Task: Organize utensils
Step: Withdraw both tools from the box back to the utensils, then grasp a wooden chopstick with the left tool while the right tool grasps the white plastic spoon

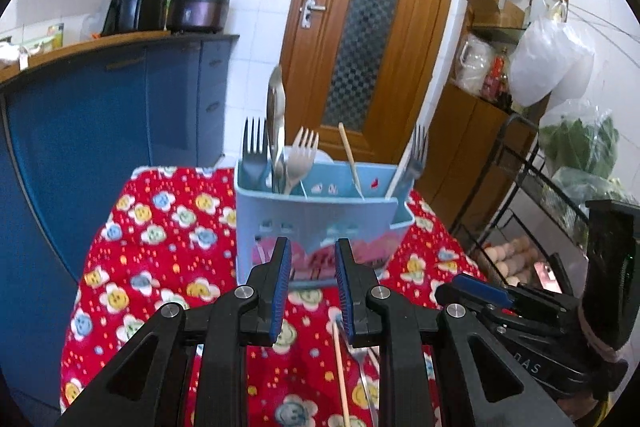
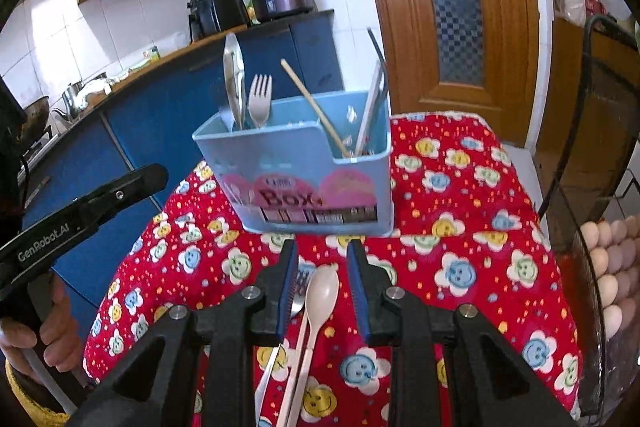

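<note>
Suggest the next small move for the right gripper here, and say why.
Probably ease the right gripper down and close on the spoon. Its jaws stand open with nothing held, and the spoon lies on the cloth right between them, beside a fork. The box ahead already holds other utensils, so the spoon likely goes there next.

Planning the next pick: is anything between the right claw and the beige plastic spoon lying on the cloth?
Nothing visible. The beige plastic spoon lies on the red flowered cloth directly below the open right claw, beside a metal fork.
</note>
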The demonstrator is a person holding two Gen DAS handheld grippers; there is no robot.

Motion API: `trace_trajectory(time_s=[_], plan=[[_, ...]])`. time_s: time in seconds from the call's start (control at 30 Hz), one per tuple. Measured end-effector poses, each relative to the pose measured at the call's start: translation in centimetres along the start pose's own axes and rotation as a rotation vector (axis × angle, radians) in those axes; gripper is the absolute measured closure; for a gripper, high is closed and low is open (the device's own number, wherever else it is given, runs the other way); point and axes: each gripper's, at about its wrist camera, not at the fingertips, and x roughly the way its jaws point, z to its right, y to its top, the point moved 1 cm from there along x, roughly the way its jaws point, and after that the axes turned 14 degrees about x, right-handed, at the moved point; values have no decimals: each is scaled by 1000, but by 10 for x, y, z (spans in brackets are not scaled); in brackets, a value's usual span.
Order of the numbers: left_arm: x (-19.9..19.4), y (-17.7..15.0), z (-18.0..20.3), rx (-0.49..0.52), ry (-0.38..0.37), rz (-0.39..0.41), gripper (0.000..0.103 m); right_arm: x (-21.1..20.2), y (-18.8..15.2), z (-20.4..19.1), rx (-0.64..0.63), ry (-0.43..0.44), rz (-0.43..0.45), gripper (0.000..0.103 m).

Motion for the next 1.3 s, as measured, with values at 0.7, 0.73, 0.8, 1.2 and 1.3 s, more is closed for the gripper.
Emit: trace_trajectory(time_s=[0.7, 0.73, 0.8, 1.2, 1.3], plan=[[53, -54, 13, -23, -53, -223, 80, 26, -29, 42, 112, -49, -105, 71], [56, -57, 14, -24, -58, -238, 80, 27, -29, 43, 114, -49, -107, 71], [61, -61, 16, -22, -68, -260, 80, 28, -31, 47, 123, -50, -112, 71], [85, -78, 36, 36, -83, -360, 80, 31, -36, 63, 167, -31, -130, 69], [92, -81, 39, 48, -66, -383, 80, 31, -37, 66, 175, -25, -131, 69]])
